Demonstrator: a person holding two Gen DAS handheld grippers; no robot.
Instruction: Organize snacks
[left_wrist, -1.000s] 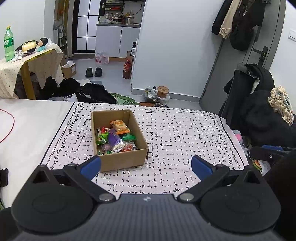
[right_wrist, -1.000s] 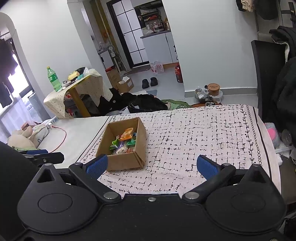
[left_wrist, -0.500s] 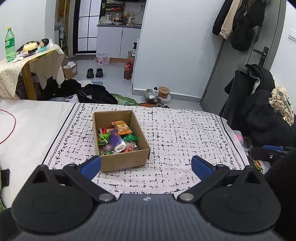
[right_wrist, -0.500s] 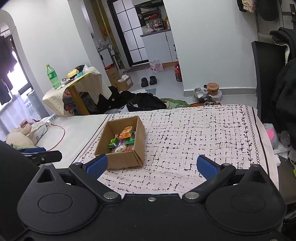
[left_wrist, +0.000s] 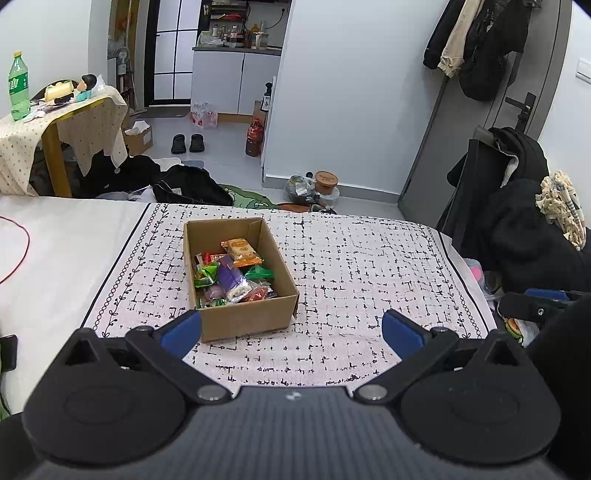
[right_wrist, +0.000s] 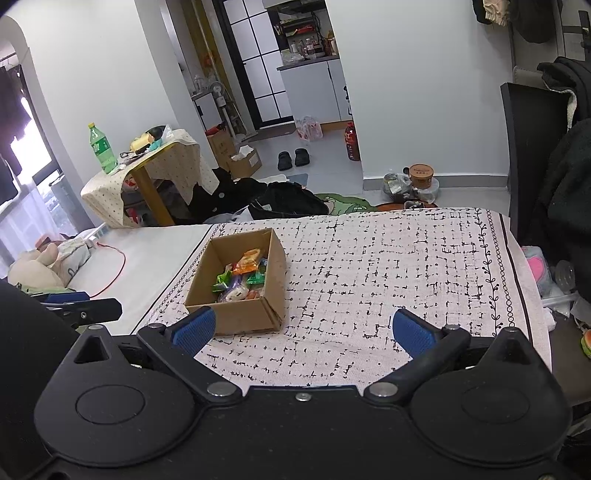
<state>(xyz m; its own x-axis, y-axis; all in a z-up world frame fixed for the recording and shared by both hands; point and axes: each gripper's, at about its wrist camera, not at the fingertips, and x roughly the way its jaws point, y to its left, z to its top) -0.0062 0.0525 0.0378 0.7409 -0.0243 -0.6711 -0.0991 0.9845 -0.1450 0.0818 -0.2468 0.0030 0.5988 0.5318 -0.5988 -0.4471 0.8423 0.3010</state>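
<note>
The snacks (left_wrist: 232, 273) lie mixed inside the box (left_wrist: 243, 317), which stands on the cloth (left_wrist: 369, 266). The left gripper (left_wrist: 291, 330) and right gripper (right_wrist: 301, 328) hover near it, both wide and empty. I think it is best to come from above and pinch only one packet.

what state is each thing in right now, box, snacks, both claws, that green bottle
cardboard box: open-topped, upright on the patterned cloth
snacks: piled loose inside the box, none outside it
left claw: open, empty, short of the box
right claw: open, empty, short of the box
green bottle: upright on the side table, cap on
</note>
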